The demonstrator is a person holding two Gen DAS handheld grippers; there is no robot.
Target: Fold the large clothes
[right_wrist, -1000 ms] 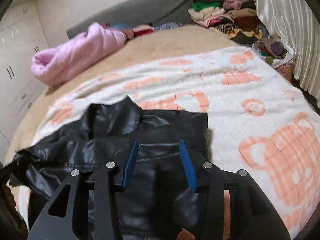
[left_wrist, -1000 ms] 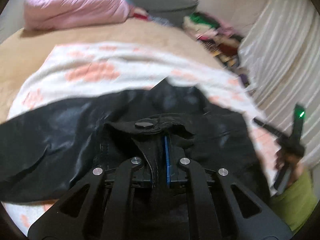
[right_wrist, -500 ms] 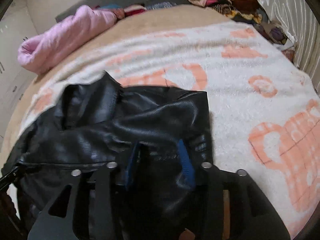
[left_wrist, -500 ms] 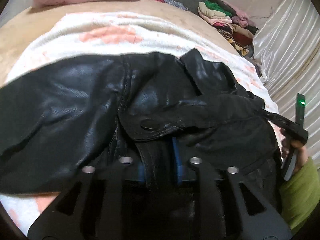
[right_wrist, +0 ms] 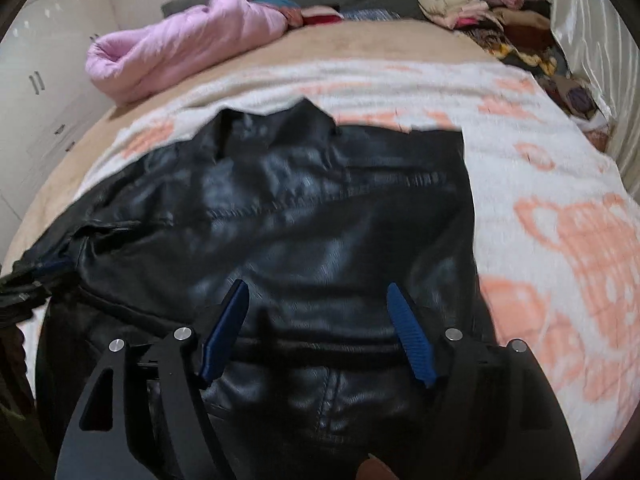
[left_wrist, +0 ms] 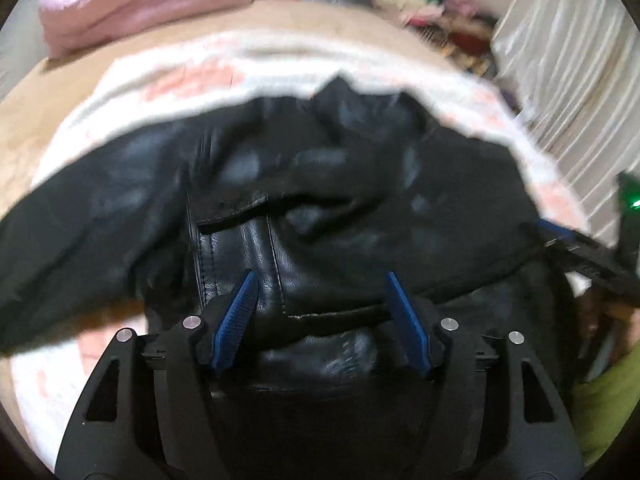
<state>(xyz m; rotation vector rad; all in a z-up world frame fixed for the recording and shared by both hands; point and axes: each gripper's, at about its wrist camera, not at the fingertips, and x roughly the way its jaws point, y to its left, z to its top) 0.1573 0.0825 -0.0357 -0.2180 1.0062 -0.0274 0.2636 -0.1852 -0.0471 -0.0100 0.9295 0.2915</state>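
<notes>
Both grippers had just let go. The left gripper (left_wrist: 320, 292), clamped a second earlier on a flap of the black leather jacket (left_wrist: 304, 184), had been spreading its jaws and now stood released, its blue pads apart with the leather lying beneath and between them, not pinched. The right gripper (right_wrist: 318, 304) had likewise been opening, its jaws clear of the jacket below. The jacket lay spread on the white-and-peach blanket (right_wrist: 560, 208) over the bed, collar pointing away, one side doubled over the body. I judged that a fold had just been laid down and the next fold was still to come. No container showed; only a pink puffy coat (right_wrist: 180, 56) and a heap of clothes (right_wrist: 492, 12) lay at the bed's far end.
</notes>
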